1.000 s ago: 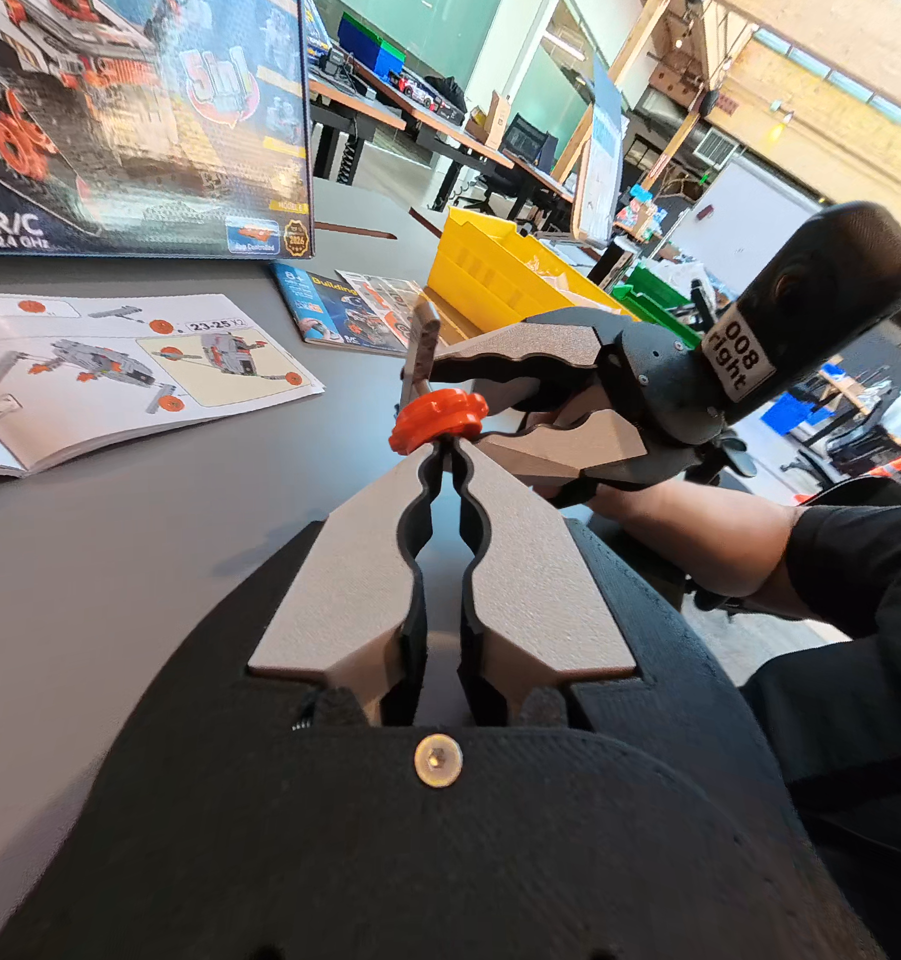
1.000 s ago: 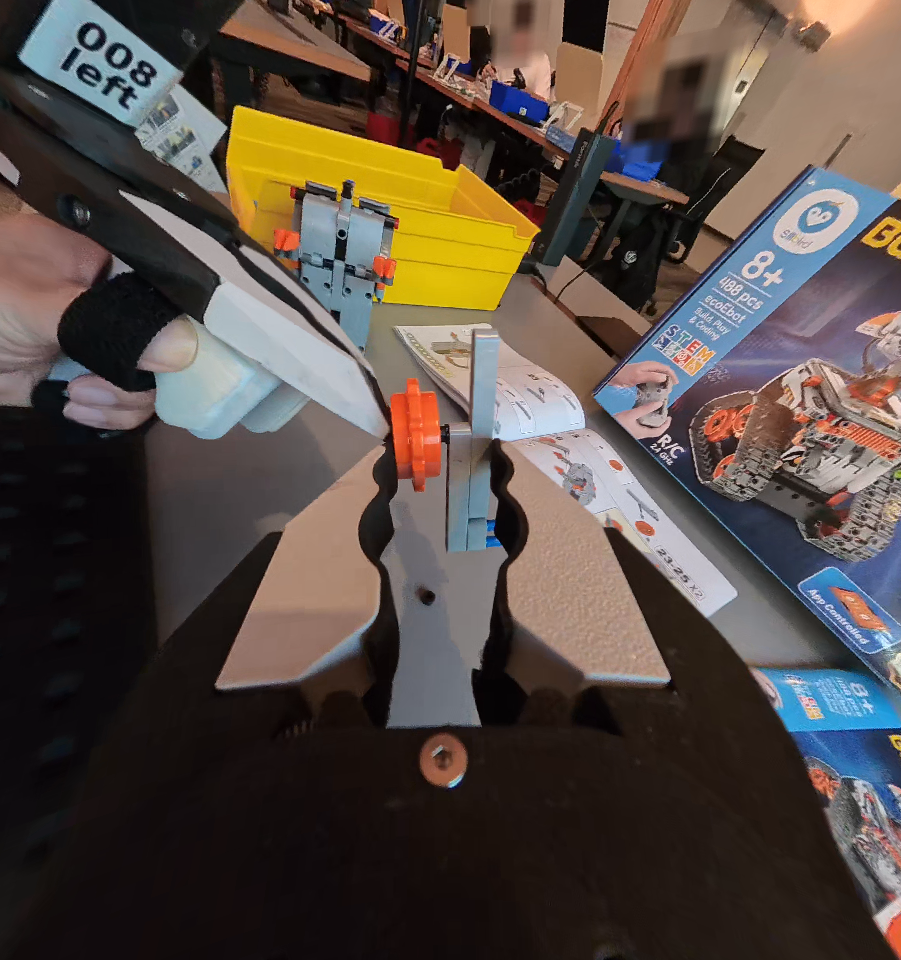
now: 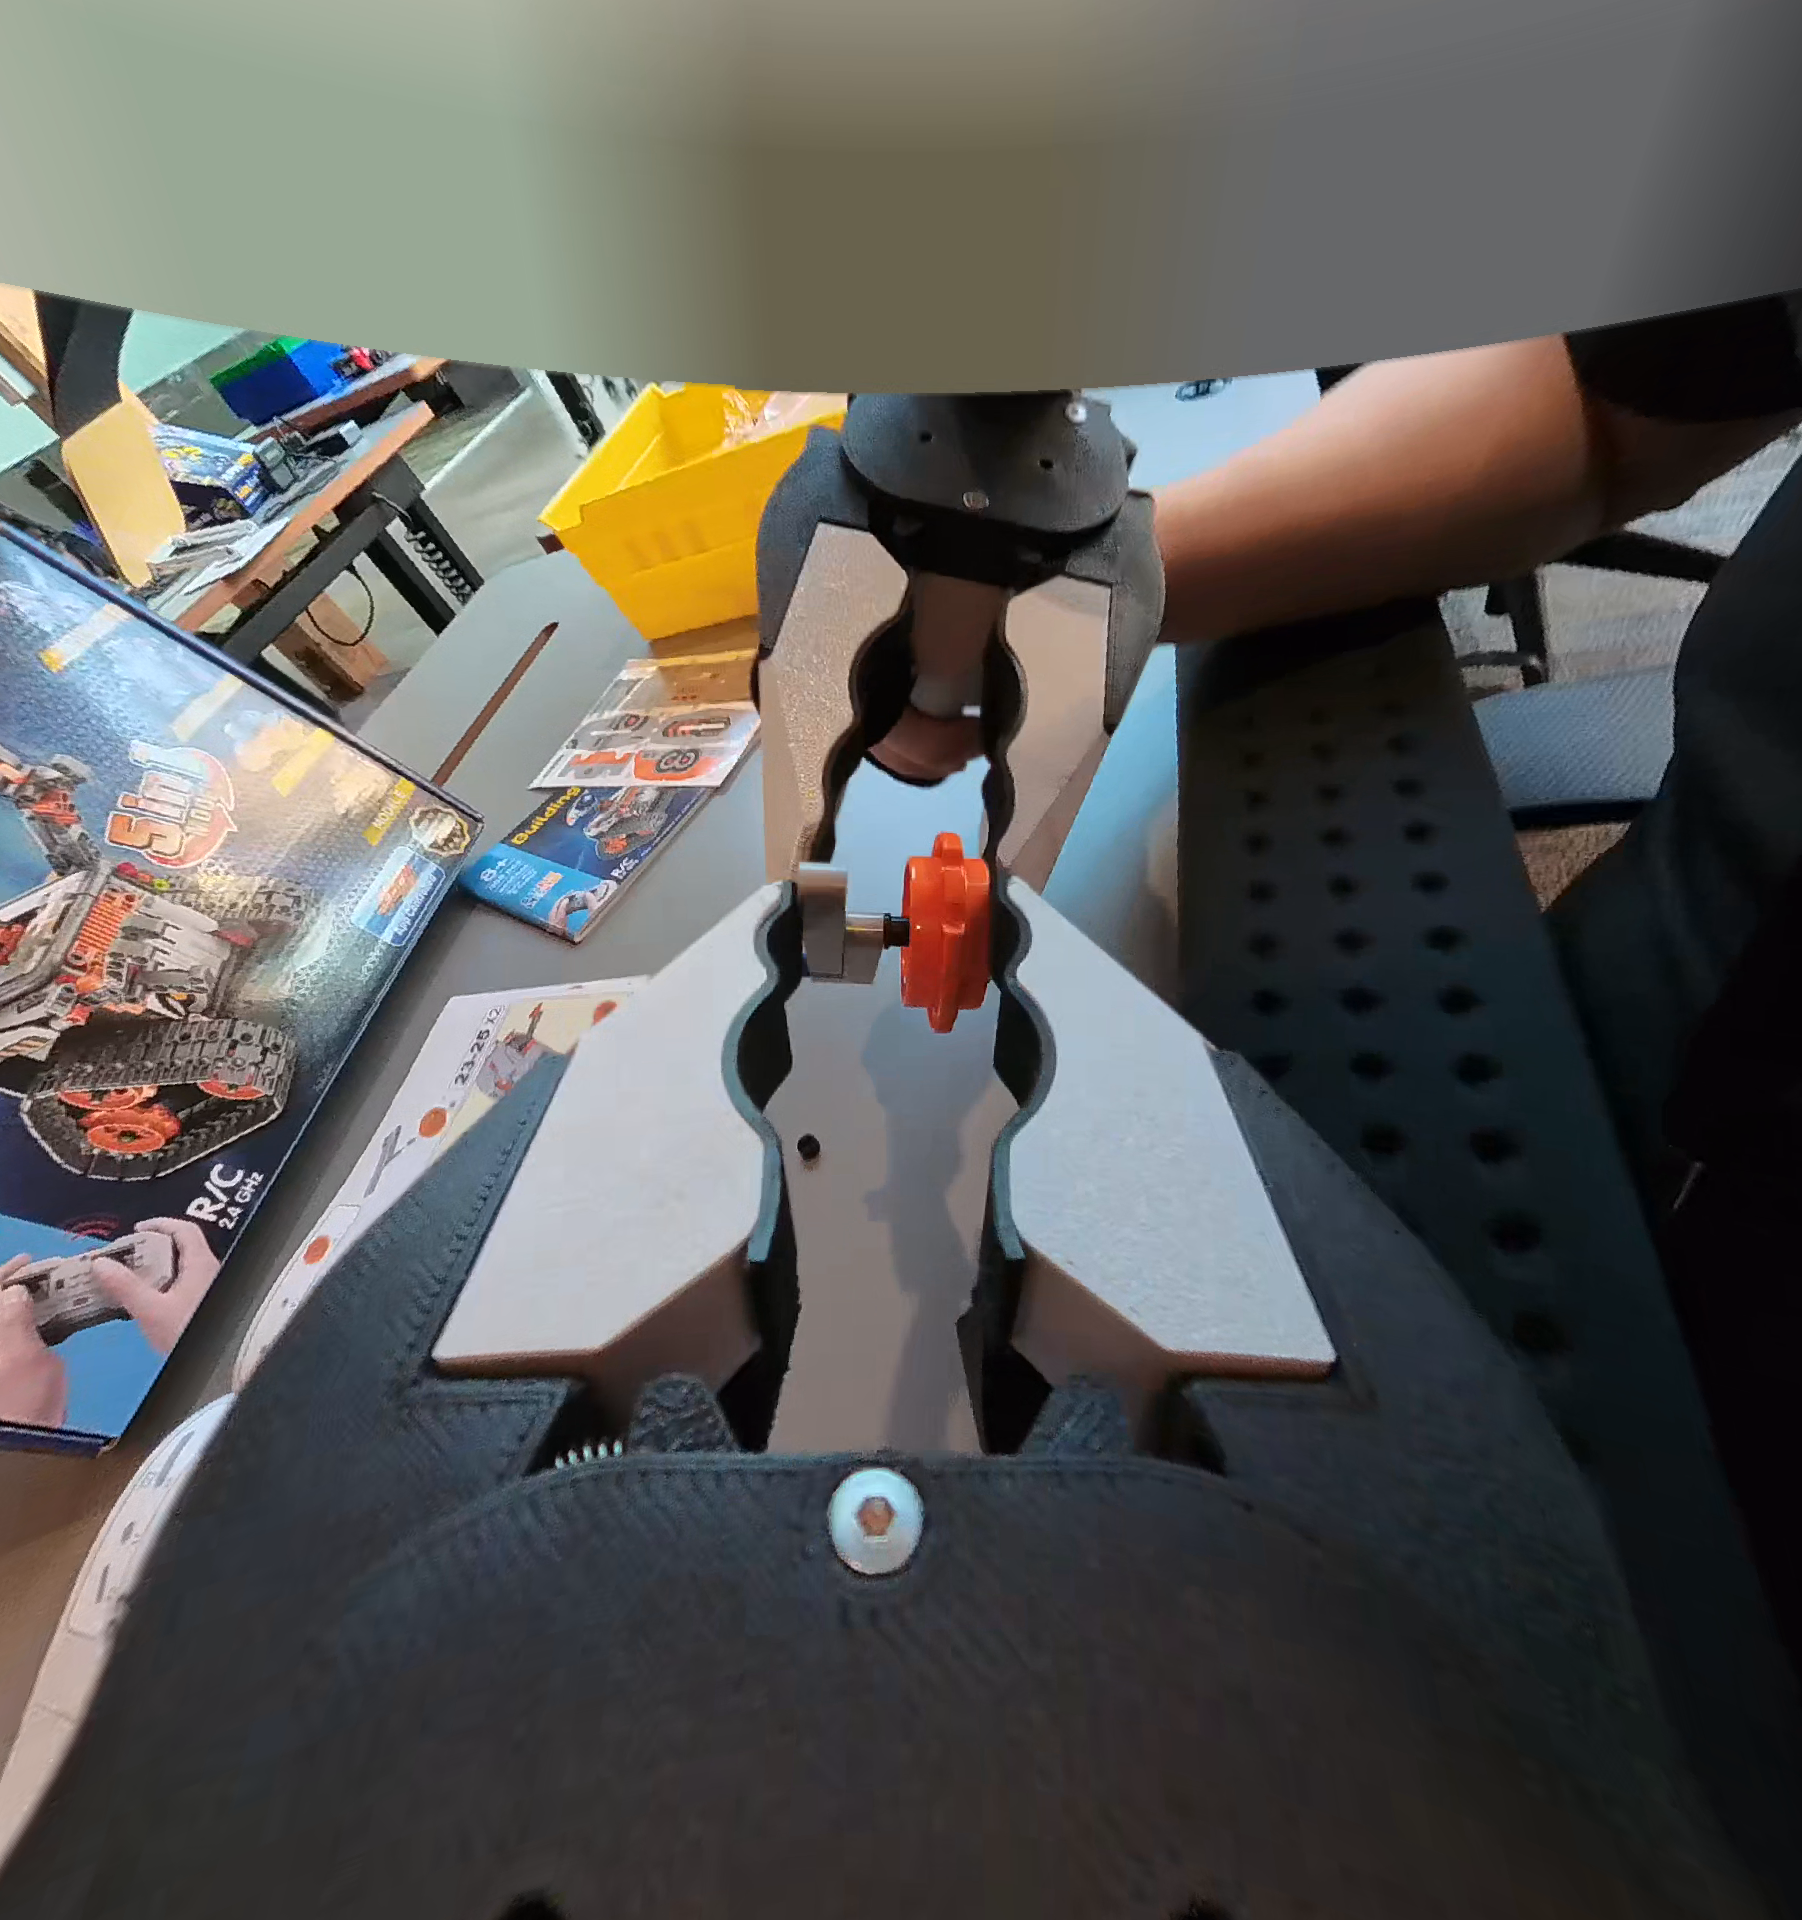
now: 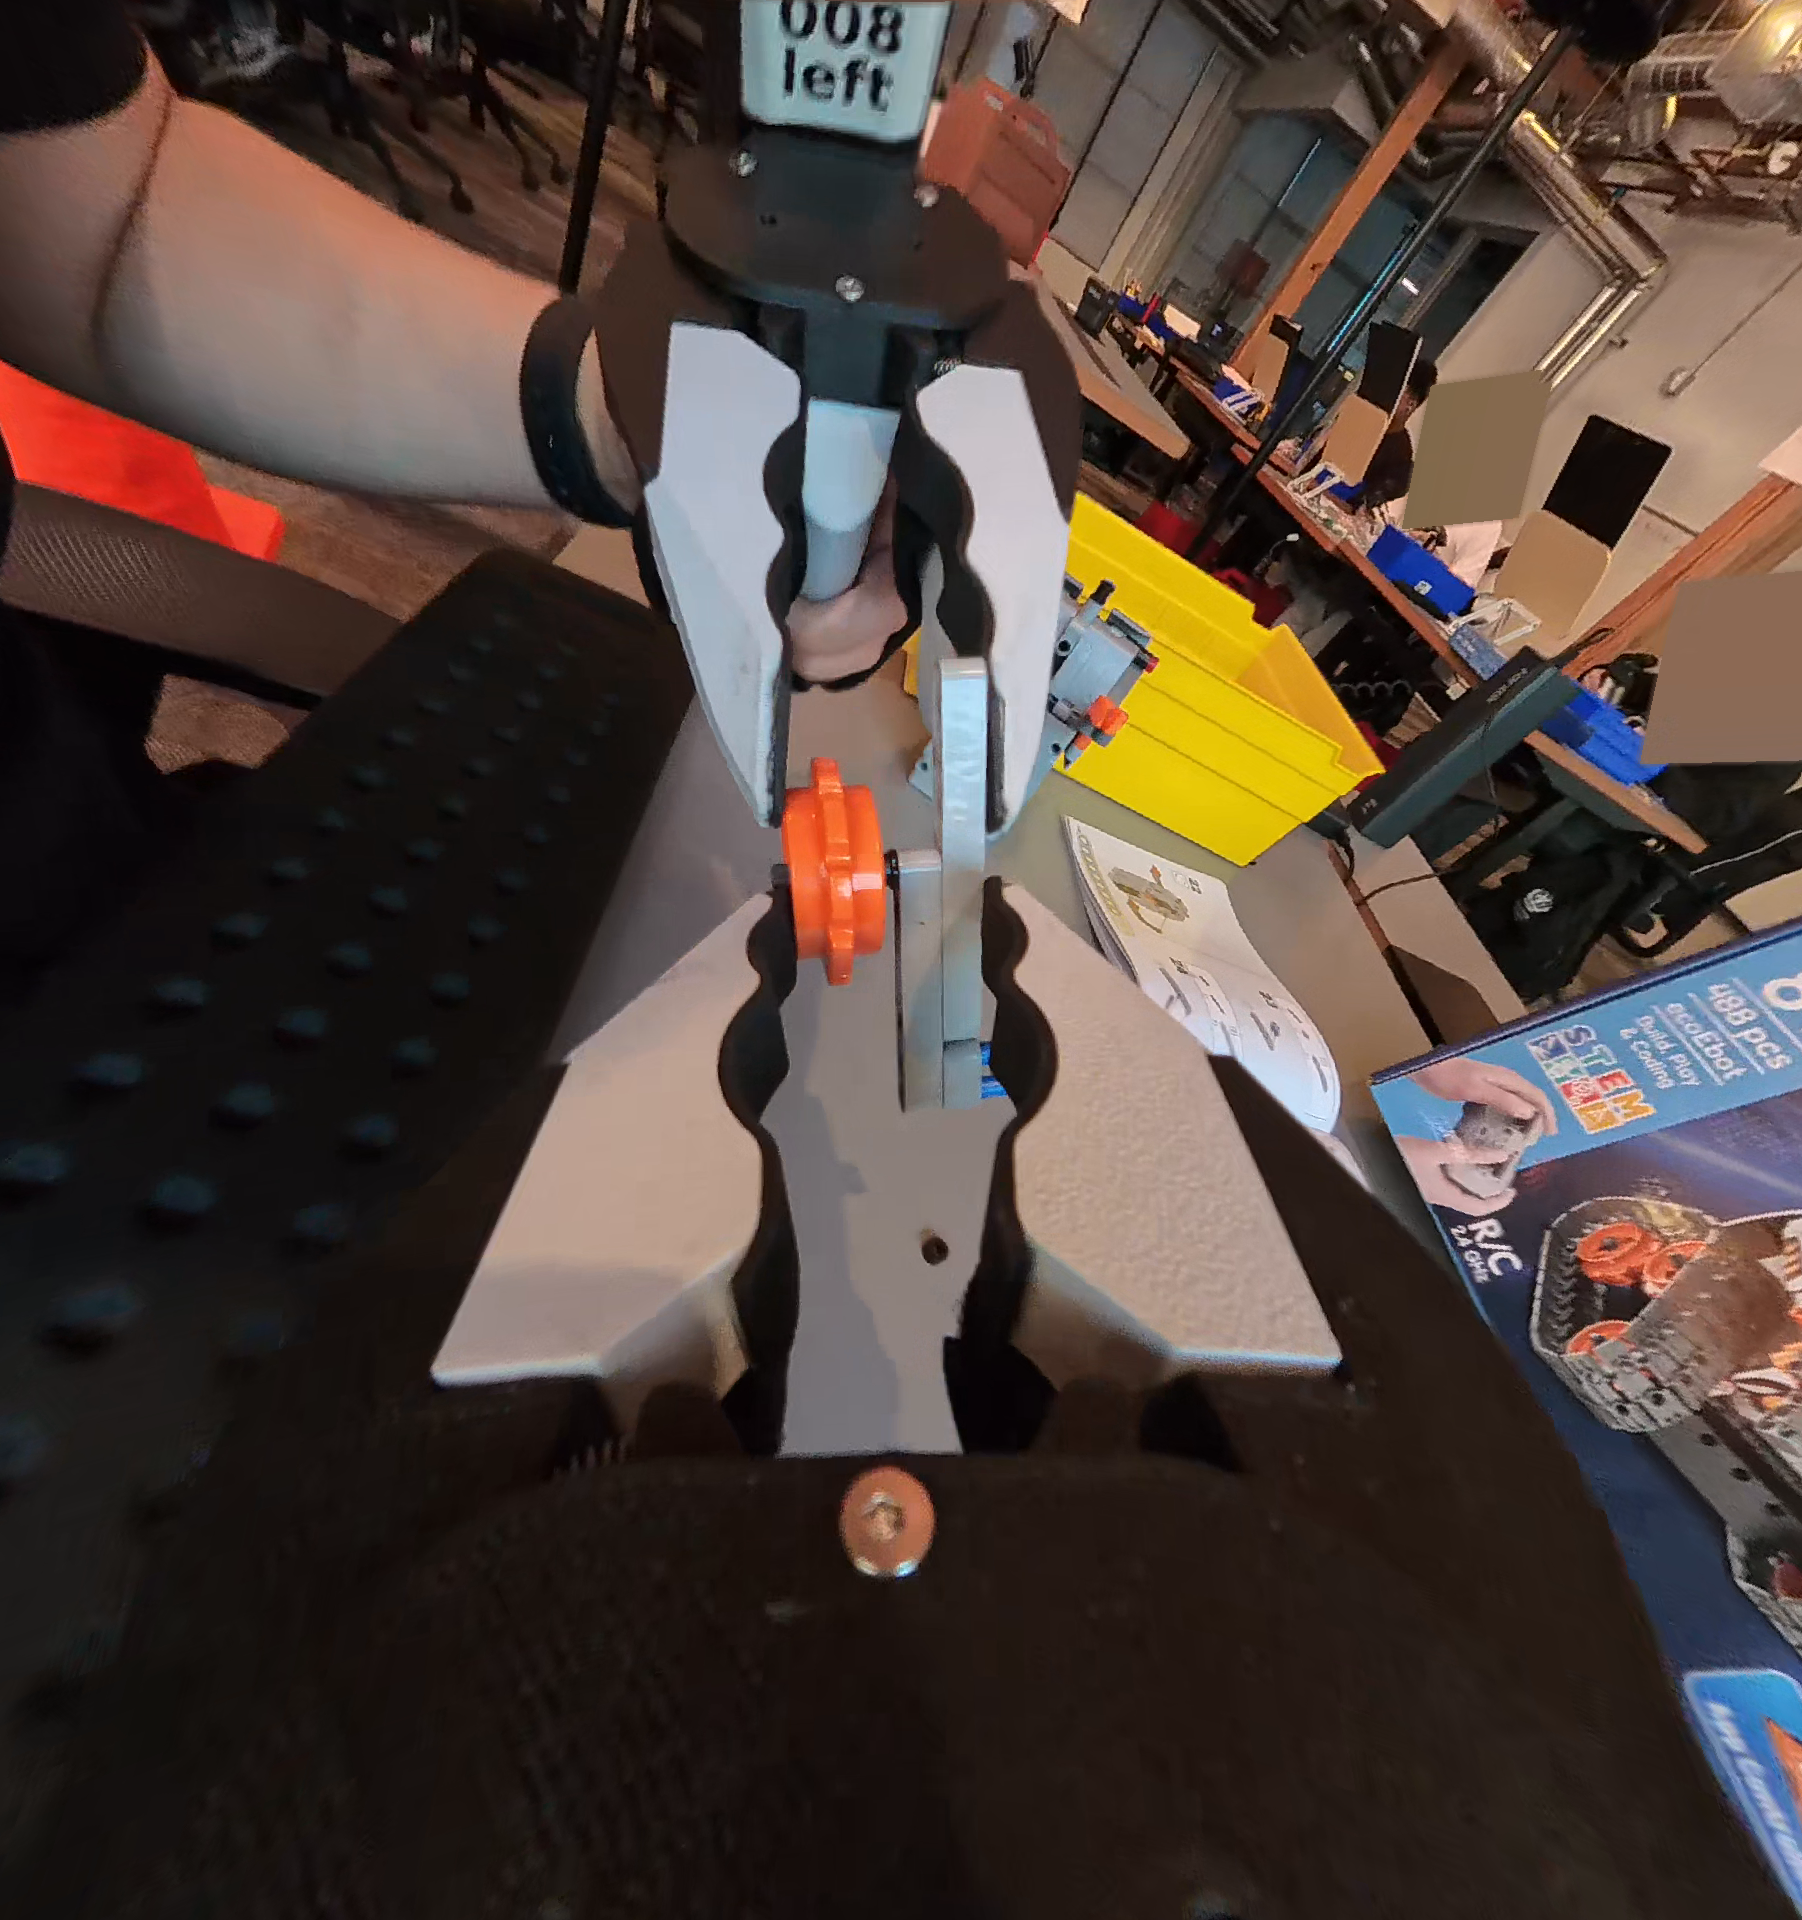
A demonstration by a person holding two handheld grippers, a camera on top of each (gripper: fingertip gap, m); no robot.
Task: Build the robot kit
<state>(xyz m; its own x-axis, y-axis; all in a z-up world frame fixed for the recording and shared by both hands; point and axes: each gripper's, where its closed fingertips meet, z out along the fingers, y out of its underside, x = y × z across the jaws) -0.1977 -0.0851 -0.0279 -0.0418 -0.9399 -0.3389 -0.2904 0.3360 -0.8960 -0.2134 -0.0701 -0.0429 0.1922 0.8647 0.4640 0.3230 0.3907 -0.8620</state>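
The left gripper [image 3: 897, 904] and the right gripper [image 4: 881, 909] meet tip to tip above the grey table [image 3: 689, 894], both narrowed onto one small gear-and-beam assembly [image 3: 861, 928]; this is an orange gear [image 3: 944, 930] on a short black axle [image 3: 892, 928] that passes through a grey beam [image 4: 954, 883]. Each claw spans the assembly crosswise, one fingertip on the gear's outer face and the other against the beam; the beam runs lengthwise between the two claws, its far end inside the left one. A blue pin [image 4: 990, 1083] shows at the beam's near end in the right wrist view. Beyond the assembly sits a yellow bin [image 3: 668, 520], with a grey and orange brick build [image 4: 1094, 665] just before it; in the left wrist view a blue toy box [image 3: 149, 935] lies left of the assembly, an open instruction booklet [image 4: 1209, 987] between them; a black perforated panel [image 3: 1344, 935] lies on the assembly's other side.
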